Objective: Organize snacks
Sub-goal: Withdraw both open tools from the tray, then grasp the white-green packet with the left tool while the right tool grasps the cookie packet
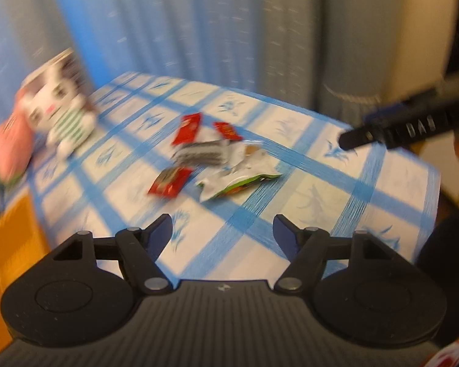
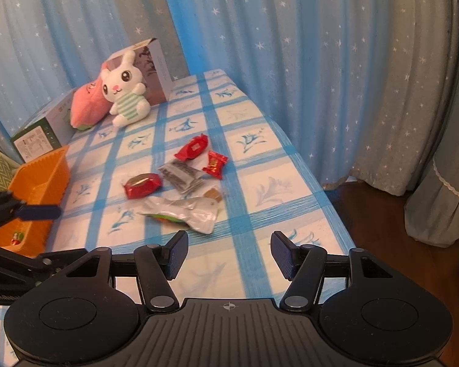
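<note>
1. While one small red-and-green packet [image 2: 16, 236] already lies at the bottom of the orange basket [image 2: 42, 173], most of the snacks are not yet sorted, so I judge the task as only begun.
2. Five snacks remain in a loose group near the middle of the tabletop [image 2: 269, 195], which wears a blue checked cloth: a red candy [image 2: 193, 147], a smaller red candy [image 2: 214, 164], a round red sweet [image 2: 142, 185], a grey striped sachet [image 2: 182, 177] and a silver pouch [image 2: 183, 212].
3. The silver pouch is the nearest one to both claws. In the right wrist view its long axis runs from left to right across the picture and a little downward, with its wider end toward the right and the green print at its near edge.
4. The grey striped sachet lies slanting, with its long axis from upper left to lower right, and its lower end is just beside the silver pouch.
5. The left claw [image 1: 222, 232] is released, nothing is between its fingers, and it hangs above the near part of the tabletop. Its picture is blurred.
6. The right claw [image 2: 229, 252] is also released and empty, and it points down toward the silver pouch, which is near but apart from it.
7. The basket stands at the left edge of the tabletop, well apart from the group of snacks.
8. A plush rabbit [image 2: 127, 91] and boxes at the far end seem no part of the sorting.
</note>
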### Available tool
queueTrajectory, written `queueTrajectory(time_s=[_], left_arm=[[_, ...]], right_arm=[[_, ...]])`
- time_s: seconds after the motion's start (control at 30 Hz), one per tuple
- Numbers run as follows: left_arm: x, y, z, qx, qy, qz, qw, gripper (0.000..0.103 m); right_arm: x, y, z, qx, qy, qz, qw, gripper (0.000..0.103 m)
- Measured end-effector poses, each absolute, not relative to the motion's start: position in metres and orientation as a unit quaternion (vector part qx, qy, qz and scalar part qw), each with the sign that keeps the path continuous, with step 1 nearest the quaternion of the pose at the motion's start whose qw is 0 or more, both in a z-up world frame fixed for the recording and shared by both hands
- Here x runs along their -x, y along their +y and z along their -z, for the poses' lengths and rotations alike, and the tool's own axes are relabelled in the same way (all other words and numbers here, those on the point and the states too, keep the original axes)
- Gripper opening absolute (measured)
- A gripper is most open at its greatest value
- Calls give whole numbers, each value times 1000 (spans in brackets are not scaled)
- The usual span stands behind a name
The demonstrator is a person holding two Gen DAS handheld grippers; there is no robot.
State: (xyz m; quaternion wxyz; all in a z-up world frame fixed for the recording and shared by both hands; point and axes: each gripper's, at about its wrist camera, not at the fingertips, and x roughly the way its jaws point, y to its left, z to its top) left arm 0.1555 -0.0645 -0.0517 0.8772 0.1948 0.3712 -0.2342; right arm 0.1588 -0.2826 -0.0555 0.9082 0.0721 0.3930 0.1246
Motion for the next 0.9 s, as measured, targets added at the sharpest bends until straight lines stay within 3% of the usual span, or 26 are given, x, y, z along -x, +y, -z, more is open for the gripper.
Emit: queueTrajectory(time_s=[0.47, 0.73, 0.77, 0.9], left_arm=[[-238, -123, 114, -346, 372, 351, 787, 60], [-271, -129, 128, -325, 412, 393, 755, 52], [-274, -128, 128, -317, 420, 391, 756, 51], [-280, -114, 121, -267, 446, 356, 777, 26]], right_arm=[[-214, -298, 87, -70, 411, -111, 902, 60], [-226, -302, 96, -78, 418, -104, 899, 60], [-227, -301, 97, -77, 420, -105, 898, 60], [-232, -295, 101, -75, 423, -111, 896, 60]])
